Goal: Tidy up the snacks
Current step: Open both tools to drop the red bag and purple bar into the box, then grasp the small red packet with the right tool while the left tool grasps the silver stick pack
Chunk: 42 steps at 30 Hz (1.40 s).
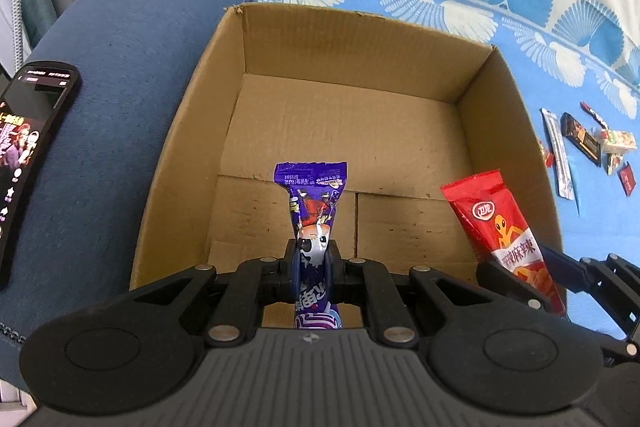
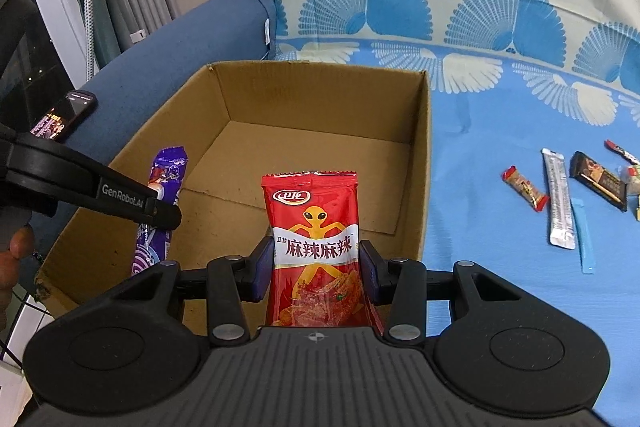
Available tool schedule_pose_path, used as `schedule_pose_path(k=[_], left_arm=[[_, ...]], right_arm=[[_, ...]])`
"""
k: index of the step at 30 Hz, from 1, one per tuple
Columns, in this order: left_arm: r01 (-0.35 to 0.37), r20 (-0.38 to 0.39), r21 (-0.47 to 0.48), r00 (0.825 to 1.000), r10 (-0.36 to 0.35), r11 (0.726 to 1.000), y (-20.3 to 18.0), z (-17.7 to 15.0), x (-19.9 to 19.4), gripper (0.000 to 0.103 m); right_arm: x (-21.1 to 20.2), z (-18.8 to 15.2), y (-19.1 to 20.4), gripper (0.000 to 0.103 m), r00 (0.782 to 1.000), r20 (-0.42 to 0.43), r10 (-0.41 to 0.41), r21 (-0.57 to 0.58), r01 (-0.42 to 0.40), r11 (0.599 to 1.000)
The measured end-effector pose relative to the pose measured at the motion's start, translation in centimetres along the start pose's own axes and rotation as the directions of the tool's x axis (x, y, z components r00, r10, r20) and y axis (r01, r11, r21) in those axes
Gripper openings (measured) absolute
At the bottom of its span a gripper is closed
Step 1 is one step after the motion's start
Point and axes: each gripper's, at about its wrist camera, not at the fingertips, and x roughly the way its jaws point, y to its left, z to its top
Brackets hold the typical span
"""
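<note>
Holding a purple snack packet (image 1: 316,223) in the left gripper (image 1: 314,267), jaws clamped on its lower half, packet standing upright above the near edge of the open cardboard box (image 1: 200,131). Gripping a red spicy-strip packet (image 2: 314,251) in the right gripper (image 2: 316,269), blue pads (image 2: 262,267) pressed against both side edges around its middle, also upright and poised over the near part of the box. Seen from the left wrist, red packet (image 1: 504,239) sitting off to the right, over the box's right wall; seen from the right wrist, purple packet (image 2: 160,211) to the left, pinched by the black finger marked GenRobot.AI (image 2: 120,201). Nothing lying on the box floor, only bare cardboard with seams and flaps. Resting on a blue cloth with a fan pattern (image 2: 480,107), box set beside a dark blue sofa arm (image 1: 132,67) carrying a phone (image 1: 32,147) with a lit screen. Scattered on the cloth well right of the box: a small red-ended bar (image 2: 526,189), a long silver sachet (image 2: 560,203), a black packet (image 2: 598,181), a pale blue strip (image 2: 584,235), plus smaller wrappers at the frame edge, too small to identify.
</note>
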Motion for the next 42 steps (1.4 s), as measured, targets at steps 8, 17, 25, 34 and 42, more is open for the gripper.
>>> schedule_pose_path(k=[8, 17, 25, 34, 42], left_arm=[[-0.069, 0.077, 0.049, 0.995, 0.065, 0.996, 0.2, -1.0, -1.6, 0.103], [-0.061, -0.010, -0.024, 0.998, 0.061, 0.998, 1.8, -6.4, -5.1, 0.103], [-0.056, 0.027, -0.025, 0.998, 0.057, 0.998, 1.0, -10.8, -10.3, 0.103], [-0.068, 0.116, 0.014, 0.991, 0.066, 0.998, -0.7, -13.4, -14.8, 0.103], [-0.062, 0.159, 0.027, 0.986, 0.057, 0.998, -1.6, -14.5, -17.6, 0.103]], right_arm=[[-1.1, 0.6, -0.3, 0.088, 0.999, 0.031, -0.029, 0.001, 0.029, 1.000], [-5.7, -2.6, 0.9, 0.096, 0.999, -0.048, -0.004, 0.037, 0.006, 0.999], [-11.4, -5.0, 3.2, 0.098, 1.000, -0.006, -0.012, 0.000, 0.012, 1.000], [-16.5, -6.2, 3.6, 0.099, 0.994, 0.102, -0.027, -0.029, 0.030, 0.999], [-19.5, -7.2, 3.0, 0.100, 0.983, 0.180, -0.025, -0.008, 0.026, 1.000]])
